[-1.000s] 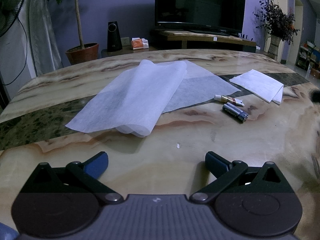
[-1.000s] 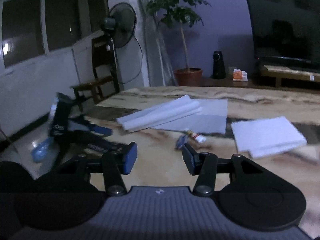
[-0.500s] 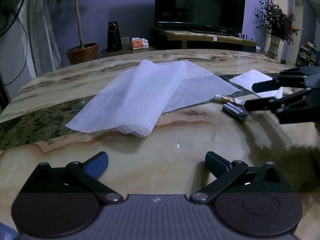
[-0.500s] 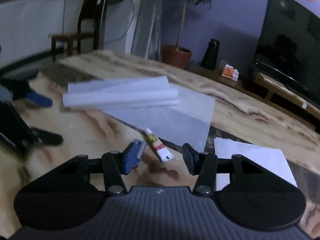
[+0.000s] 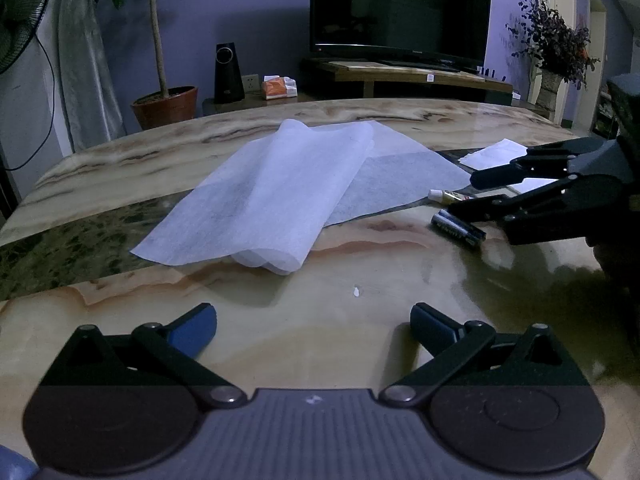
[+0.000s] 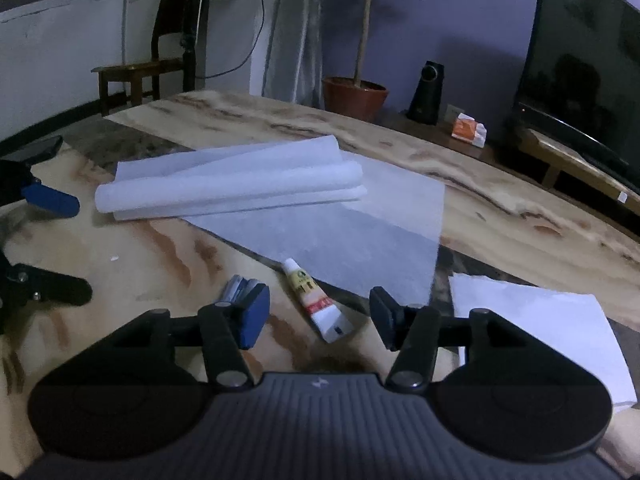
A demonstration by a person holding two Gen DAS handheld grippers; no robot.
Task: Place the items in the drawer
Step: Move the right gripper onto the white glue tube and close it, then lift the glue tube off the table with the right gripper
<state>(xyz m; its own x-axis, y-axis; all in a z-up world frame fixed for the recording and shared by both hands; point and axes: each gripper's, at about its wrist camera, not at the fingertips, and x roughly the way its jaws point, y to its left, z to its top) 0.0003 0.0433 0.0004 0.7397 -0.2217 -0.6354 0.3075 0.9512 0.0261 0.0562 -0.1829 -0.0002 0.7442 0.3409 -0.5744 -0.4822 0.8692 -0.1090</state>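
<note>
A small white tube [image 6: 316,306] with a red and yellow label lies on the marble table [image 6: 160,264], beside two dark batteries [image 5: 458,229]. My right gripper [image 6: 318,314] hovers low over them, its jaws opening. The tube's end lies between the fingers and the pads do not touch it. The left blue pad [image 6: 254,312] hides part of the batteries [image 6: 239,286]. In the left wrist view the right gripper [image 5: 466,194] reaches in from the right above both items. My left gripper [image 5: 312,320] rests open and empty near the table's front. No drawer is in view.
A large thin white sheet [image 5: 280,192], folded over itself, covers the table's middle. A folded white paper [image 6: 540,340] lies to the right of the tube. Beyond the table stand a potted tree [image 5: 164,108], a speaker [image 5: 228,74] and a television [image 5: 400,8].
My right gripper has come in from the right and dropped low over the tube and batteries, rolling a little. Its jaws stand slightly wider. The left gripper has not moved.
</note>
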